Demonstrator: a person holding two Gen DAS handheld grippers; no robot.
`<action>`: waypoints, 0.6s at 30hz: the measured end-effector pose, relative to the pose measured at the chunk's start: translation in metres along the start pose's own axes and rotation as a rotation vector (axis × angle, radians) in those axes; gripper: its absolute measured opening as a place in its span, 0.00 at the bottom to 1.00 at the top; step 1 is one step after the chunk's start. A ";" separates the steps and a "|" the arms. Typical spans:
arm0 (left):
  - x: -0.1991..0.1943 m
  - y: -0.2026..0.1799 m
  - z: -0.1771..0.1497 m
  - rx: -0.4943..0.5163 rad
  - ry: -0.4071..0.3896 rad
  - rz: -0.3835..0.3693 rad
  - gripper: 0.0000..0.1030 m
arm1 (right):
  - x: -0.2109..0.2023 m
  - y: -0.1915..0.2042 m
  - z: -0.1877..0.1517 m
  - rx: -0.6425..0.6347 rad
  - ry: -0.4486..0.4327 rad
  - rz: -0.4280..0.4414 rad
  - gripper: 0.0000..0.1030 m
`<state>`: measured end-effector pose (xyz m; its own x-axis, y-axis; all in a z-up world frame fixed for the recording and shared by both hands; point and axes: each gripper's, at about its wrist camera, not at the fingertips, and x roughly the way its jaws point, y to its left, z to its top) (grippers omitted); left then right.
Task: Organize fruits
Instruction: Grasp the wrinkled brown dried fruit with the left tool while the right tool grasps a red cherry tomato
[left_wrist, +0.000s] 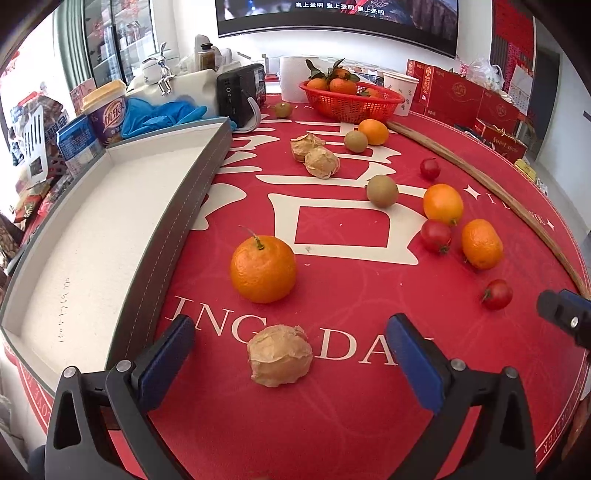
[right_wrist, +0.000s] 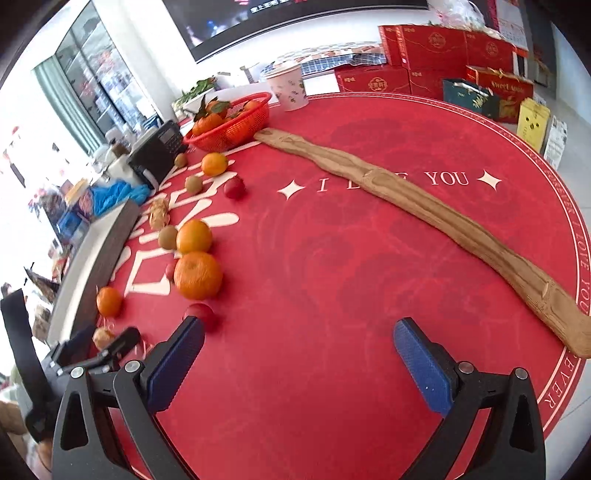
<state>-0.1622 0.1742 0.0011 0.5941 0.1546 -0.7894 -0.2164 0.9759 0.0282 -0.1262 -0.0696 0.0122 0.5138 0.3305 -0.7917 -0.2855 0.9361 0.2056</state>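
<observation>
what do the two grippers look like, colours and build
Both match: the left gripper and right gripper have black plastic frames with triangular cut-outs, silver pivot pins, and two fingers faced with blue textured pads. No cables, markings or sleeves show.

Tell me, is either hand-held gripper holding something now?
No. The left hand-held gripper is open around a papery husked fruit, not touching it; the right hand-held gripper is open too.

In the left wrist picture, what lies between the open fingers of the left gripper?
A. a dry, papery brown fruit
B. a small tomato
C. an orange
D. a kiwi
A: the papery brown fruit lies on the red mat between the fingers of the open left gripper, untouched.
</observation>
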 end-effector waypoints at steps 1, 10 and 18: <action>0.000 0.000 0.001 -0.001 0.003 0.000 1.00 | 0.002 0.006 -0.003 -0.045 -0.001 -0.037 1.00; 0.000 0.000 0.001 0.005 0.015 -0.012 0.99 | 0.010 0.015 -0.013 -0.167 -0.015 -0.145 1.00; -0.003 0.001 -0.002 0.023 0.001 -0.024 0.97 | 0.009 0.022 -0.011 -0.172 -0.018 -0.096 1.00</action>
<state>-0.1652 0.1744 0.0022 0.5981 0.1305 -0.7907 -0.1843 0.9826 0.0227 -0.1368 -0.0471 0.0027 0.5595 0.2443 -0.7920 -0.3673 0.9297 0.0272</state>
